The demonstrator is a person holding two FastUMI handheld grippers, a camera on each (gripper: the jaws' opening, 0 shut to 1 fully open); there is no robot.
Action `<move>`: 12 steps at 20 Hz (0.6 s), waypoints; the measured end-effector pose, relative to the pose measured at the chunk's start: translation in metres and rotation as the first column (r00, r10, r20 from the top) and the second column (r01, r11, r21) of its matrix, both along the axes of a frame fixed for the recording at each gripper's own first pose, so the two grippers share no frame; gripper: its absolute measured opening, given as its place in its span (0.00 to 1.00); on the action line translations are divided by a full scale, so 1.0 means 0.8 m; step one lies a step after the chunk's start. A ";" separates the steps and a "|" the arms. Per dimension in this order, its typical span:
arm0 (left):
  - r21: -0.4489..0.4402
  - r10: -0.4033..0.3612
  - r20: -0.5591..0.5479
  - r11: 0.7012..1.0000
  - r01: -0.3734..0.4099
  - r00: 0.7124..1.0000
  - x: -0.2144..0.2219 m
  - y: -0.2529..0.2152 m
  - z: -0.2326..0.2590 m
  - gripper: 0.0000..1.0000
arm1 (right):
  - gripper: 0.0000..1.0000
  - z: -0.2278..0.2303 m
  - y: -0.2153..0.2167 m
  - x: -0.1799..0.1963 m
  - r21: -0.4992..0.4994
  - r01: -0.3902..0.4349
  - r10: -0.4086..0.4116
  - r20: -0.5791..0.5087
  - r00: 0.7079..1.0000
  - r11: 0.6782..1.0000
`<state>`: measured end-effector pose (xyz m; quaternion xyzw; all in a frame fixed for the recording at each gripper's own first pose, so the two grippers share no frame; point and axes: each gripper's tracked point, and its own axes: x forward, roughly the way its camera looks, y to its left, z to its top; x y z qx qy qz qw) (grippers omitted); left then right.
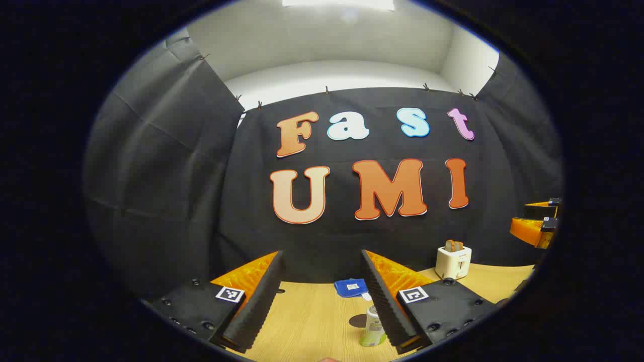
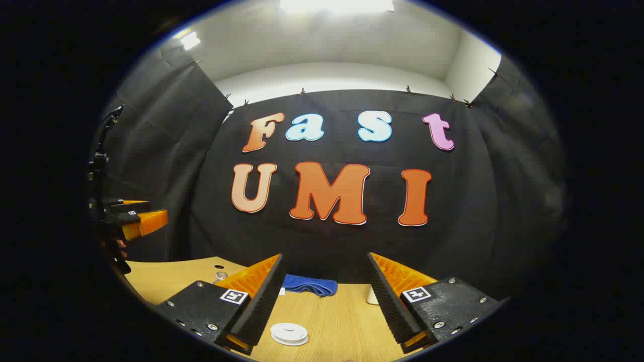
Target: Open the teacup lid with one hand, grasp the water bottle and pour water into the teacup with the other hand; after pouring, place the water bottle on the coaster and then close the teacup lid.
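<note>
Both my grippers, left (image 1: 322, 296) & right (image 2: 322, 301), gape wide, holding nothing. Water bottle (image 1: 373, 328) beside toaster (image 1: 453, 261), blue cloth (image 2: 308, 284), white coaster (image 2: 289, 334) on table (image 1: 312, 322).

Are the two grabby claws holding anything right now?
No. The left gripper and the right gripper are both open with nothing between their fingers. The water bottle stands untouched on the table.
</note>
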<state>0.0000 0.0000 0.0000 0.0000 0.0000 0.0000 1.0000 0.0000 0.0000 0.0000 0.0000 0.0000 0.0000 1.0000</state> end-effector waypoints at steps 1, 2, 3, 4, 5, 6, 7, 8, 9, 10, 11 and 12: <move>-0.007 -0.006 -0.007 1.000 0.006 1.000 0.001 -0.002 -0.003 0.96 | 0.96 -0.002 0.004 0.000 -0.004 -0.007 0.007 -0.006 1.000 1.000; -0.014 -0.012 -0.013 1.000 0.012 1.000 0.003 -0.004 -0.004 0.96 | 0.96 -0.004 0.006 0.000 -0.009 -0.013 0.013 -0.011 1.000 1.000; -0.016 -0.014 -0.019 1.000 0.014 1.000 0.004 -0.005 -0.006 0.96 | 0.97 -0.005 0.010 0.001 -0.017 -0.017 0.016 -0.012 1.000 1.000; -0.015 -0.013 -0.021 1.000 0.013 1.000 0.004 -0.004 -0.006 0.96 | 0.97 -0.004 0.012 0.001 -0.026 -0.017 0.016 -0.009 1.000 1.000; -0.014 -0.013 -0.019 1.000 0.012 1.000 0.004 -0.002 -0.004 0.96 | 0.97 -0.002 0.013 0.002 -0.034 -0.017 0.017 -0.005 1.000 0.999; -0.014 -0.009 -0.017 1.000 0.009 1.000 0.004 -0.002 -0.004 0.96 | 0.98 0.000 0.014 0.001 -0.037 -0.017 0.017 0.003 1.000 0.999; -0.013 -0.006 -0.014 1.000 0.006 1.000 0.003 -0.001 -0.003 0.96 | 0.98 0.000 0.017 0.002 -0.042 -0.018 0.018 0.005 1.000 0.999; -0.012 -0.002 -0.012 1.000 0.002 1.000 0.003 0.001 -0.002 0.96 | 0.98 -0.001 0.020 0.000 -0.048 -0.021 0.021 0.004 1.000 0.999; -0.012 -0.003 -0.011 1.000 0.003 1.000 0.004 0.001 -0.002 0.96 | 0.98 -0.001 0.021 0.000 -0.053 -0.024 0.024 0.002 1.000 0.998; -0.011 -0.001 -0.010 1.000 0.001 1.000 0.004 0.002 -0.003 0.96 | 0.98 -0.002 0.023 0.000 -0.057 -0.025 0.025 0.000 1.000 0.998; -0.011 0.001 -0.010 1.000 -0.001 1.000 0.004 0.003 -0.002 0.96 | 0.98 -0.002 0.023 0.000 -0.059 -0.025 0.025 0.000 1.000 0.998; -0.011 0.000 -0.012 1.000 -0.001 1.000 0.004 0.003 -0.003 0.96 | 0.98 -0.001 0.025 -0.002 -0.059 -0.028 0.028 -0.002 1.000 0.998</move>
